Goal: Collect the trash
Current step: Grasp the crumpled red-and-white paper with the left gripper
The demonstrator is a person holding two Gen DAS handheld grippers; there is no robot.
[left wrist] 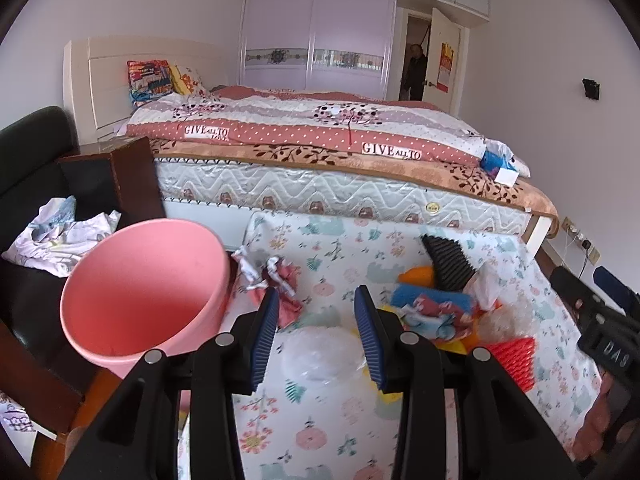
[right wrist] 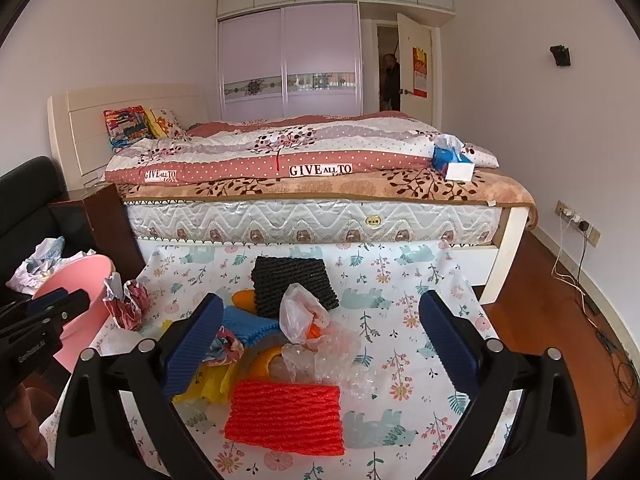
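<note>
A pile of trash lies on the floral-cloth table (right wrist: 400, 280): a black foam net (right wrist: 292, 282), a red foam net (right wrist: 286, 416), a clear plastic bag (right wrist: 298, 314), bubble wrap (right wrist: 340, 364), blue foam (right wrist: 248, 326) and a yellow bag (right wrist: 212, 388). My right gripper (right wrist: 324, 340) stands wide open above this pile and touches nothing. A crumpled red-and-white paper (left wrist: 280, 284) lies beside the pink bin (left wrist: 144, 292), which is empty. My left gripper (left wrist: 318, 336) is open just right of the bin. A crumpled white plastic (left wrist: 320, 354) shows between its fingers on the cloth below.
A bed (right wrist: 304, 216) runs along the table's far edge. At the left stand a dark armchair (left wrist: 32, 152) with crumpled cloth (left wrist: 60, 240) and a wooden nightstand (left wrist: 132, 176). Cables (right wrist: 576, 276) trail on the floor at the right. A person (right wrist: 390, 80) stands in the far doorway.
</note>
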